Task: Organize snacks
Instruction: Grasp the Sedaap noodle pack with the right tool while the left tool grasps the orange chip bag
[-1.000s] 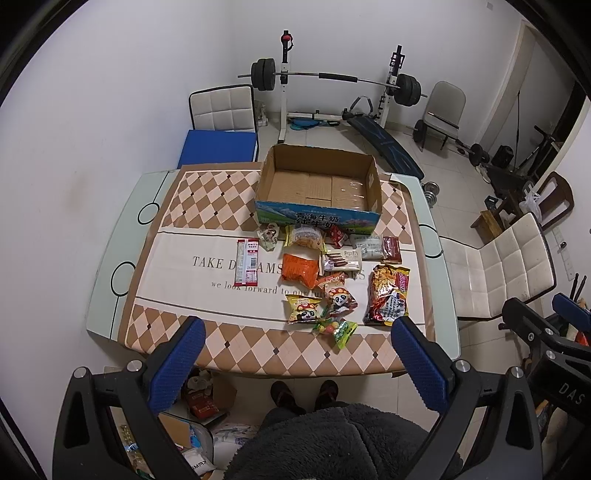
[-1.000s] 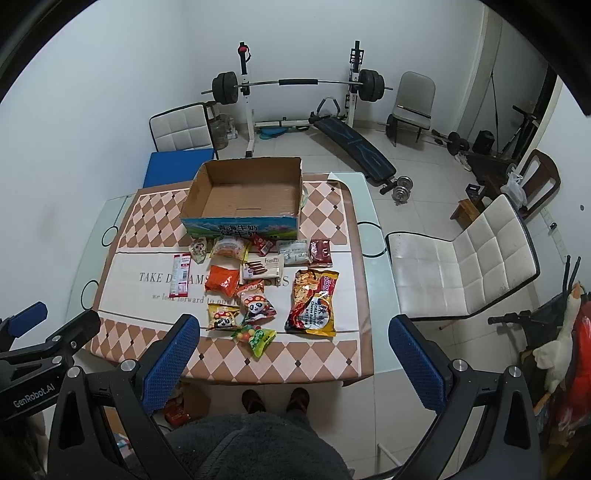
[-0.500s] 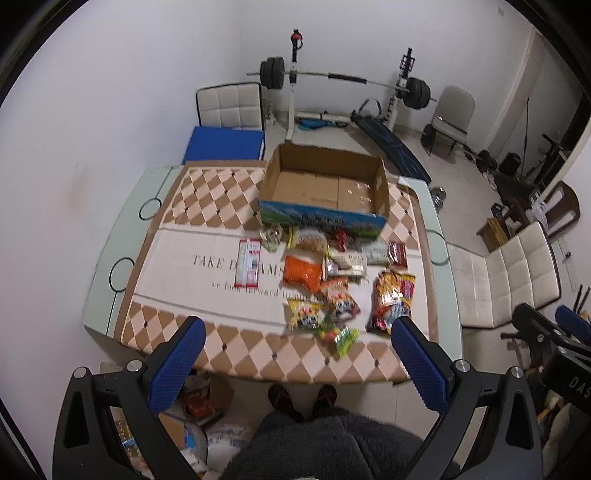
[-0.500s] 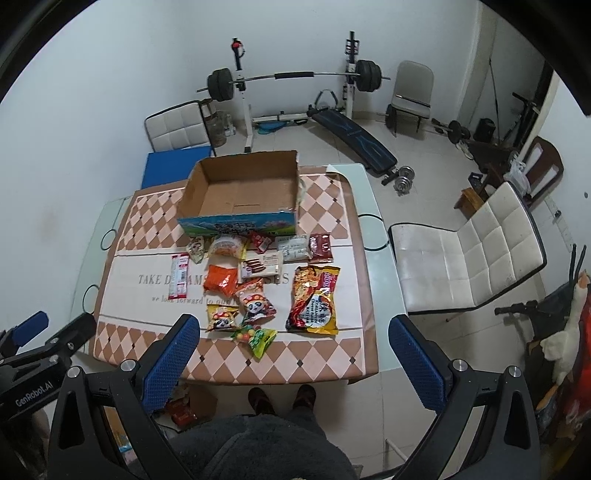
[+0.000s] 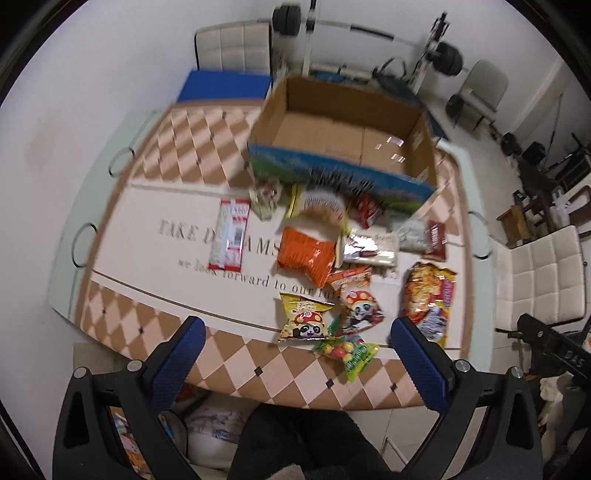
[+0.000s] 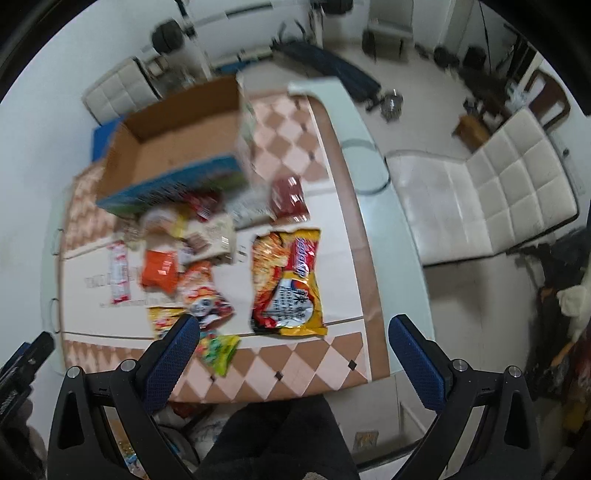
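Note:
An empty cardboard box with a blue printed front stands at the far side of the table; it also shows in the right wrist view. Several snack packets lie in front of it: an orange bag, a red-and-white bar, two panda bags, a green candy bag and a big yellow noodle bag. My left gripper is open and empty above the table's near edge. My right gripper is open and empty above the near edge, right of the snacks.
The table carries a checked brown runner. A white chair stands to the right of the table, another white chair behind it. A barbell rack stands by the far wall. My dark-clothed lap is under the grippers.
Both grippers have moved down and forward toward the table, so the snacks and box look larger. The right view has swung right. Both stay open and empty.

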A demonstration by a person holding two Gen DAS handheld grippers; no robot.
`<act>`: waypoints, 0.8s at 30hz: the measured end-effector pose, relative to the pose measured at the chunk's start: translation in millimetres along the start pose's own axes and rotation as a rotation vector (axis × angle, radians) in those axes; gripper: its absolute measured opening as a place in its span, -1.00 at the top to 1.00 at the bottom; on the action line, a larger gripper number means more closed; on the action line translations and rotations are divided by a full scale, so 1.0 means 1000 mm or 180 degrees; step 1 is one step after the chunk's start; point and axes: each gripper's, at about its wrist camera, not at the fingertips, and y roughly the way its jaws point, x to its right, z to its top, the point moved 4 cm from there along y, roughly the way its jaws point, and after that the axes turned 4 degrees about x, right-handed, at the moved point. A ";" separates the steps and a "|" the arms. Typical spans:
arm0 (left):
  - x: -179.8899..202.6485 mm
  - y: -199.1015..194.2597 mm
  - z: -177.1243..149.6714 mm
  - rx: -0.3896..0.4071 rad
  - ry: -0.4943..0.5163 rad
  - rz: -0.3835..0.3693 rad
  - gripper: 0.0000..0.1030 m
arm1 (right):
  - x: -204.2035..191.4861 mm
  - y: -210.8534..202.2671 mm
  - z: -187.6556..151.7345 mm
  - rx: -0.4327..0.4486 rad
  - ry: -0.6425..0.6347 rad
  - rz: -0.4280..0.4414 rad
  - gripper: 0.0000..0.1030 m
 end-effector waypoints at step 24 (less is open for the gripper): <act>0.097 0.256 -0.019 -0.1534 -0.0107 -0.0148 -0.18 | 0.019 0.207 0.000 -0.0851 0.0102 -0.0003 -1.00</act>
